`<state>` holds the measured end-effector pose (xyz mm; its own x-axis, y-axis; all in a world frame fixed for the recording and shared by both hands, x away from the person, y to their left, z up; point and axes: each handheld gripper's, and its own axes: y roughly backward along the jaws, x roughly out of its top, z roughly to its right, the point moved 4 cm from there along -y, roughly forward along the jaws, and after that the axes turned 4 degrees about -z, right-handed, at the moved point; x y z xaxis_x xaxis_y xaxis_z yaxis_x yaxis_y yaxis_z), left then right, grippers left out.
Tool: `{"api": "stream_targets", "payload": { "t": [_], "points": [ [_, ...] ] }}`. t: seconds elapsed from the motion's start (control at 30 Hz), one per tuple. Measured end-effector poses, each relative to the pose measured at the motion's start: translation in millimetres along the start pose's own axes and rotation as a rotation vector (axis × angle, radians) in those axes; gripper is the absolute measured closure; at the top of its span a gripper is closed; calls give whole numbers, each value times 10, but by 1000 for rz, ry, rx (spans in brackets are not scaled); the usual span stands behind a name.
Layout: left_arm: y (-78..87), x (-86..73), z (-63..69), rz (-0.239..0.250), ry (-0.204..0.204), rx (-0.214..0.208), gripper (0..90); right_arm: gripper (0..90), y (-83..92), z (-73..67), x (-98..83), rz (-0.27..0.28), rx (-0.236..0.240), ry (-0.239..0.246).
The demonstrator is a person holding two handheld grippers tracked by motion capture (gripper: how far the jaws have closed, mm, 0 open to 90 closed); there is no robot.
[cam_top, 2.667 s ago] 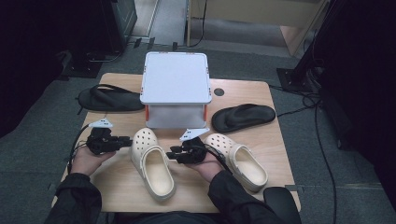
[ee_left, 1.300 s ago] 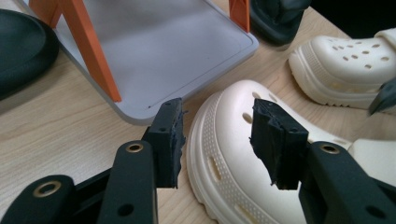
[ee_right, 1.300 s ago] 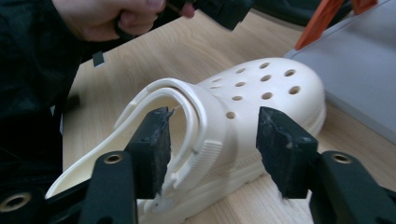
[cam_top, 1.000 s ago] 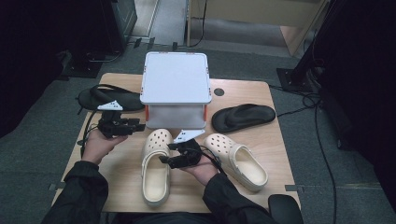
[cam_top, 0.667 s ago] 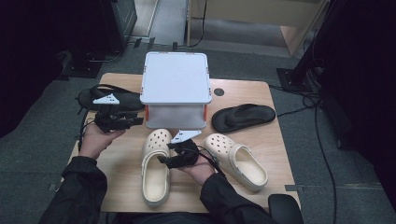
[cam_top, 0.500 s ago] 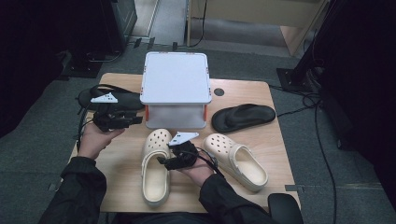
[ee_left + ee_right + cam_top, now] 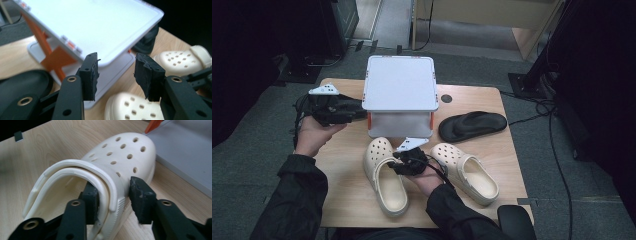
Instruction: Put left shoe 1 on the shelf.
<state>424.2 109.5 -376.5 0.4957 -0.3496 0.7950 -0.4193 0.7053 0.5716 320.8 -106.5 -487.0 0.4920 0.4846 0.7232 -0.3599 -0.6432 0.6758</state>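
Two cream clogs lie at the table's front, the left clog [image 7: 384, 175] and the right clog [image 7: 467, 170]. My right gripper [image 7: 397, 164] straddles the left clog's [image 7: 120, 157] side wall and heel strap. One jaw is inside the shoe and the other outside. These jaws [image 7: 113, 192] have just been closing, and a sliver of gap still shows at the outer pad [image 7: 140, 195]. My left gripper [image 7: 358, 114] hangs in the air beside the white rack [image 7: 399, 82] at its left edge. It is open [image 7: 116, 72] with nothing between its pads.
The rack [image 7: 95, 27] stands on orange brackets over a white base plate at the table's middle back. A black sandal [image 7: 472, 125] lies to its right, and another black sandal [image 7: 22, 87] lies under my left gripper. The table's [image 7: 342, 200] front edge is close to the clogs.
My left hand has lifted and drawn back toward the rack's left side. The right hand has stayed at the left clog.
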Motion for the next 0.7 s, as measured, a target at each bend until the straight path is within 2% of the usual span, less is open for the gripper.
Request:
{"api": "stream_targets", "payload": {
  "t": [0.03, 0.07, 0.1, 0.17, 0.27, 0.37, 0.53, 0.7],
  "points": [
    [-48, 63, -6, -10, -8, -14, 559, 665, 13, 9, 0, -4, -12, 11],
    [-48, 63, -6, -10, -8, -14, 585, 665, 13, 9, 0, -4, -12, 11],
    [-111, 102, -23, -25, -12, -3, 590, 716, 30, 14, 6, -3, -52, 33],
    [-137, 108, -36, -37, -16, 0, 603, 732, 38, 19, 12, -4, -67, 41],
    [-180, 127, -101, -25, 0, 9, 613, 751, 64, 66, 53, -16, -71, 23],
    [-194, 116, -136, -25, -3, 15, 626, 755, 97, 108, 123, -3, -70, 0],
    [-197, 113, -175, -10, -6, 22, 645, 753, 122, 197, 233, 10, -115, 1],
    [-216, 109, -182, -1, -9, 6, 658, 753, 117, 429, 361, 17, -184, -39]
  ]
}}
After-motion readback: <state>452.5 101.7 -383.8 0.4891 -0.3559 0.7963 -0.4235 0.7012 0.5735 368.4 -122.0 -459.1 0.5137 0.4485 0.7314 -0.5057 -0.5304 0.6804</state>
